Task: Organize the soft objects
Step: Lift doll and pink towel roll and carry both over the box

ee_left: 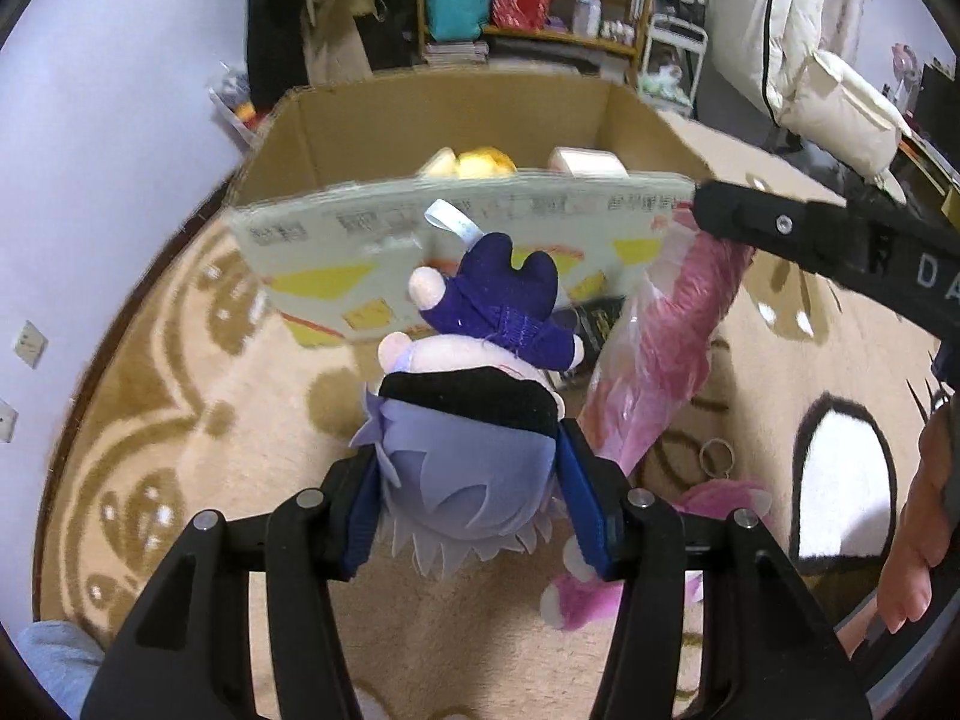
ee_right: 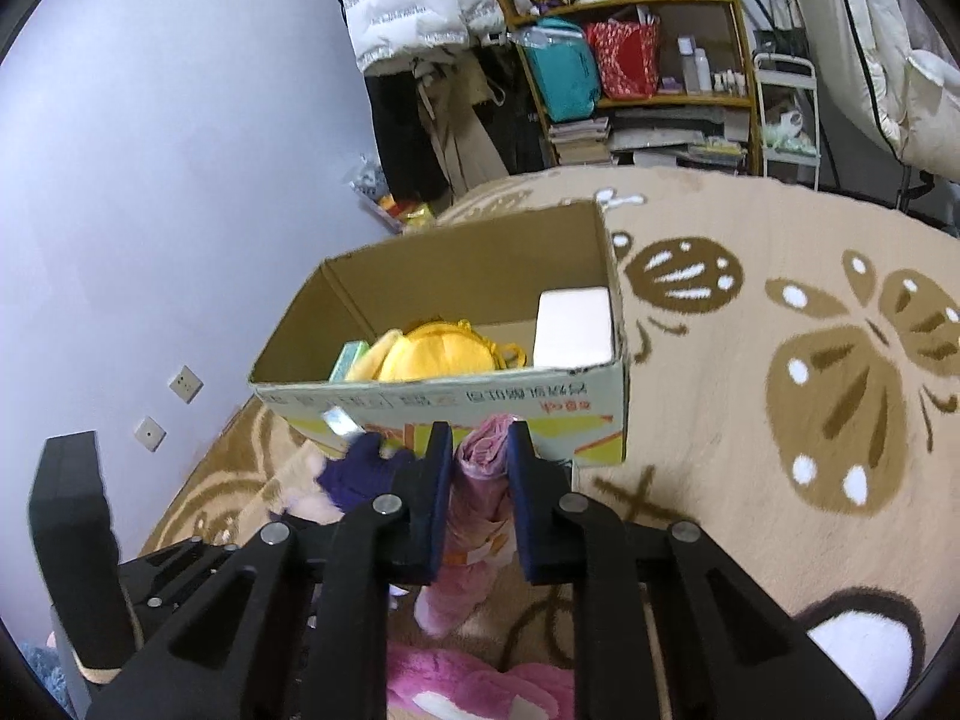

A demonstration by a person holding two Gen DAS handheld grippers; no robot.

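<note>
Matt corrugated cardboard box point(ee_right: 456, 276) on a fuzzy woven rug point(ee_right: 750, 312). Before the box, a soft cloth doll point(ee_left: 474, 420) and a pink plush roll point(ee_left: 666, 348) in glossy, crinkled clear plastic.

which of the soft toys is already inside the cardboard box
The yellow plush, lying in the cardboard box beside a white block. The purple-haired doll and the bagged pink toy are both held in grippers outside the box.
</note>
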